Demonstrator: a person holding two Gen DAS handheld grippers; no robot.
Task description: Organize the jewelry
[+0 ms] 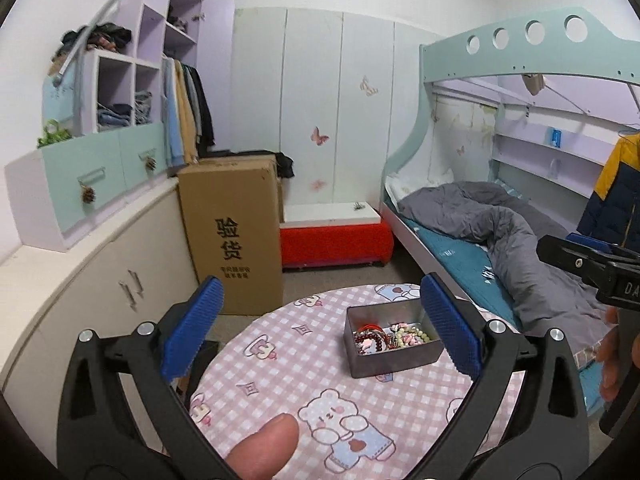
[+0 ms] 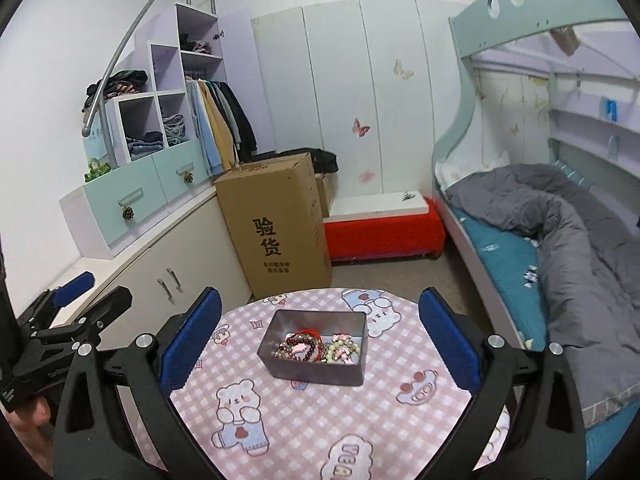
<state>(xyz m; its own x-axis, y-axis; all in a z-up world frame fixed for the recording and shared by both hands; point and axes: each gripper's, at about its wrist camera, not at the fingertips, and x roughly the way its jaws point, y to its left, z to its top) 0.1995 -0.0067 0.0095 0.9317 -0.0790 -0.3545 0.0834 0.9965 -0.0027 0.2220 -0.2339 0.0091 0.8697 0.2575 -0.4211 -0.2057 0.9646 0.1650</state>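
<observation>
A dark metal tin (image 1: 394, 360) (image 2: 316, 372) stands on a round table with a pink checked bear-print cloth (image 1: 304, 384) (image 2: 304, 424). Inside lie several bead bracelets: dark red ones (image 1: 370, 340) (image 2: 300, 348) and pale green and pink ones (image 1: 408, 334) (image 2: 340, 350). My left gripper (image 1: 320, 328) is open and empty, held above the table's near left side. My right gripper (image 2: 320, 332) is open and empty, above the table with the tin between its blue pads. Each gripper shows at the edge of the other's view (image 1: 592, 268) (image 2: 60, 320).
A tall cardboard box (image 1: 232, 236) (image 2: 276, 224) stands behind the table beside a cream cabinet (image 1: 100, 280). A red bench (image 2: 384, 228) sits at the back wall. A bunk bed with a grey duvet (image 2: 560, 232) runs along the right.
</observation>
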